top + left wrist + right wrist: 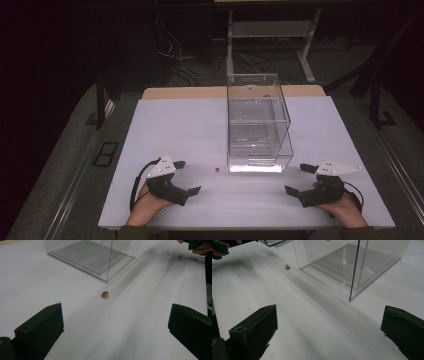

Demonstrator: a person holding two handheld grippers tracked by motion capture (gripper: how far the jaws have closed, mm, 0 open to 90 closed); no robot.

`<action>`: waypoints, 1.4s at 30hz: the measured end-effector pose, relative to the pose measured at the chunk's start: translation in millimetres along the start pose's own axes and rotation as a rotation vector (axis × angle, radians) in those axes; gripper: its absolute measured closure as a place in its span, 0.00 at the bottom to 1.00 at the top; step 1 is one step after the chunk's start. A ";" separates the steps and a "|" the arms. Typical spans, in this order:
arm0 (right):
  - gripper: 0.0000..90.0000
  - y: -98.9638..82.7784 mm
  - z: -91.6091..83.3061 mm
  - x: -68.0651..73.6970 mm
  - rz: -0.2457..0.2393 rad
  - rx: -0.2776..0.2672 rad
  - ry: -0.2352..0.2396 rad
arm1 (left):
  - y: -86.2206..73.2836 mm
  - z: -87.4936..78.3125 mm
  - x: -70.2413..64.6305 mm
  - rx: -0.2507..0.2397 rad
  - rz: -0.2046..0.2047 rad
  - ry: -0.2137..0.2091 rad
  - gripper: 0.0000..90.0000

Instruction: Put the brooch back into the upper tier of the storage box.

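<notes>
A tall clear plastic box (257, 125) with inner shelves stands on the white table (170, 130), also in the left gripper view (92, 257) and the right gripper view (352, 262). A tiny golden object (217, 170) lies on the table just left of the box's near corner; it appears ahead of the left gripper's jaws (104, 294) and far off at upper left of the right gripper view (286, 266). My left gripper (186, 177) rests open near the front left, nothing between its jaws. My right gripper (300, 179) rests open at the front right, empty too.
A wooden board edge (190, 92) shows behind the white table top. Table legs and cables (200, 65) lie on the dark floor beyond. Open white surface stretches left of the box and between the two grippers.
</notes>
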State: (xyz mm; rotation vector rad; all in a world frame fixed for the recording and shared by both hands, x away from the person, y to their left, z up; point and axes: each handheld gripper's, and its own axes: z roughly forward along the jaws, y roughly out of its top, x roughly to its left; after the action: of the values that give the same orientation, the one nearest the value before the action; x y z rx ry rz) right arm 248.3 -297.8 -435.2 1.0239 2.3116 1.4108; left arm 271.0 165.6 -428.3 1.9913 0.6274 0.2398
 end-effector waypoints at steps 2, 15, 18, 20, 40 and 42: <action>0.01 0.0 0.0 0.0 0.000 0.000 0.001 | 0.1 -0.3 0.2 0.000 -0.001 -0.003 0.00; 0.01 -1.6 -2.4 -1.1 0.007 -0.015 0.009 | 0.6 -1.1 -0.5 0.000 0.009 -0.006 0.00; 0.01 -0.5 -2.3 -0.2 0.010 -0.029 0.013 | 1.7 -3.3 0.2 -0.001 0.014 -0.006 0.00; 0.01 -0.7 -2.1 -0.1 0.004 -0.025 0.014 | 3.3 -3.9 1.7 -0.003 0.023 -0.005 0.00; 0.01 -0.9 -2.0 -1.7 0.017 -0.024 0.020 | 13.4 3.7 4.9 -0.029 0.034 -0.017 0.00; 0.01 -0.9 -1.8 -1.6 0.018 -0.024 0.022 | 15.2 5.3 5.9 -0.033 0.033 -0.018 0.00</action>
State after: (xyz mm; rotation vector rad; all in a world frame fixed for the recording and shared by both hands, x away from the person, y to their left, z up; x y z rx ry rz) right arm 248.1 -300.3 -435.4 1.0298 2.3008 1.4606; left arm 283.3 159.0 -418.2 1.9716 0.5760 0.2507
